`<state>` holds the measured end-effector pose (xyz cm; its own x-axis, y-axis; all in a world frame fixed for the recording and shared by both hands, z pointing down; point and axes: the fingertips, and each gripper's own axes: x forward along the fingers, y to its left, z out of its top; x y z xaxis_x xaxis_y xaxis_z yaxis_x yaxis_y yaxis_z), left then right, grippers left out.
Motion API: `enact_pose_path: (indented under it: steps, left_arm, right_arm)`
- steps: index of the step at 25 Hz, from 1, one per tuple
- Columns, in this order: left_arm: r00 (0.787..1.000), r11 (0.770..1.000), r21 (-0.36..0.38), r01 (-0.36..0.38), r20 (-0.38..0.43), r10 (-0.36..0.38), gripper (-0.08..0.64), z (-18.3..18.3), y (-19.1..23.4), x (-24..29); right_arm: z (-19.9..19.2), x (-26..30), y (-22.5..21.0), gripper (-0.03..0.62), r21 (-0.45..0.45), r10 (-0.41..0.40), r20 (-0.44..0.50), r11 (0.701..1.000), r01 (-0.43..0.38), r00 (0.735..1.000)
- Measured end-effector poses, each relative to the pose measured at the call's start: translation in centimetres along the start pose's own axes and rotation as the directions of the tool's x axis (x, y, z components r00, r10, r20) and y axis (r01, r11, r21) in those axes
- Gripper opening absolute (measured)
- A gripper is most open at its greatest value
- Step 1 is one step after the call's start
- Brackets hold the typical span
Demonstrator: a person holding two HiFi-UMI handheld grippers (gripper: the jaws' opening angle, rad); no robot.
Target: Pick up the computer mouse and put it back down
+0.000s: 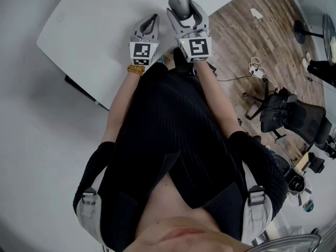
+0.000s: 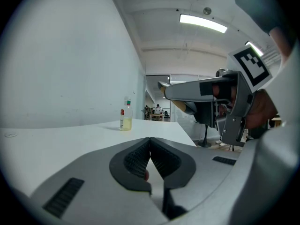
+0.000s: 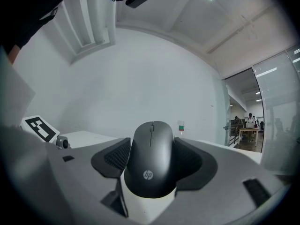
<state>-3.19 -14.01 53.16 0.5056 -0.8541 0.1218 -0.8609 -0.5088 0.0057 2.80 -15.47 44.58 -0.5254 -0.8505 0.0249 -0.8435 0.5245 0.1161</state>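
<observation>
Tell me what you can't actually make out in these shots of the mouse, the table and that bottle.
Underside of the mouse: right gripper view, hidden by the body of the right gripper, so contact with the table cannot be told.
Label on the bottle: left gripper view, too small to read.
Near corner of the table: head view, covered by the person's torso.

the computer mouse (image 3: 152,161) is matte black with a small silver logo. the left gripper (image 2: 150,144) and right gripper (image 3: 152,142) are pale grey, their pads (image 2: 136,159) dark with a fine cross-hatched grain. each marker cube (image 1: 143,50) carries black-and-white squares. the bottle (image 2: 125,118) holds yellowish liquid under a green cap. white table (image 1: 89,25), brown wood-plank floor (image 1: 247,35), yellow-and-orange beaded bracelet (image 1: 135,69), black ribbed top (image 1: 168,135)
</observation>
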Motion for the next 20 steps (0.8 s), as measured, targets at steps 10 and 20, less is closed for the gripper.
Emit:
enact_pose_path:
  steps: [10, 20]
  left_arm:
    - [1.0, 1.0, -0.001, 0.0, -0.002, 0.0, 0.014, 0.0, 0.0, 0.1]
    - [1.0, 1.0, -0.002, 0.0, -0.003, 0.0, 0.013, 0.0, 0.1, 0.0]
  right_arm:
    - [-1.2, 0.4, -0.5, 0.281, 0.0, 0.003, -0.043, 1.0, -0.003, 0.999]
    - [-3.4, 1.0, -0.6, 0.281, 0.021, 0.015, -0.141, 1.0, -0.012, 0.99]
